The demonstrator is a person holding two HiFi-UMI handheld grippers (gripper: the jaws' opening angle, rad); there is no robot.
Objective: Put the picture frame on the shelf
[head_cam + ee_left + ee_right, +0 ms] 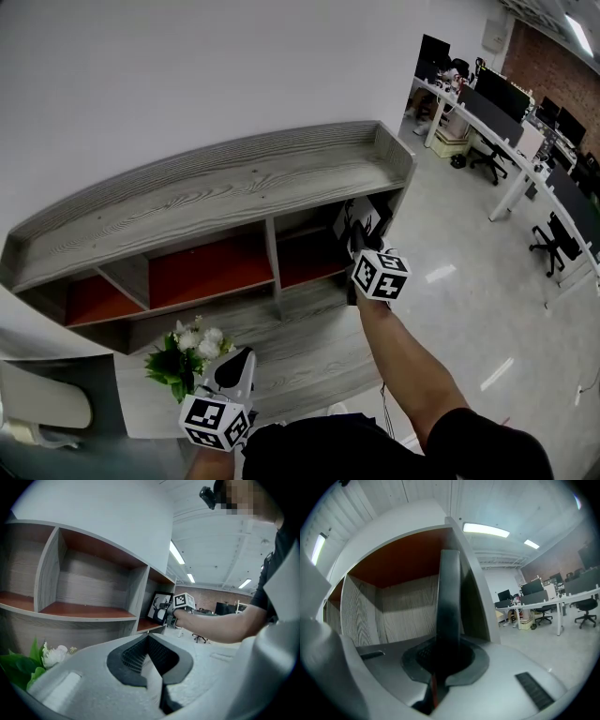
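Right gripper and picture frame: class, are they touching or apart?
Touching. The right gripper view shows the picture frame edge-on, pinched between the jaws of the right gripper.

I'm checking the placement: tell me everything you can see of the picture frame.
The picture frame is black-rimmed, around a white picture with a black deer silhouette. It stands roughly upright at the rightmost opening of the shelf. The right gripper is shut on its edge; that gripper's view shows it edge-on. Whether it rests on the red board is unclear.

left claw [148,639]: jaws together, low | right claw [446,657]: arm outstretched, clamping picture frame [449,597]
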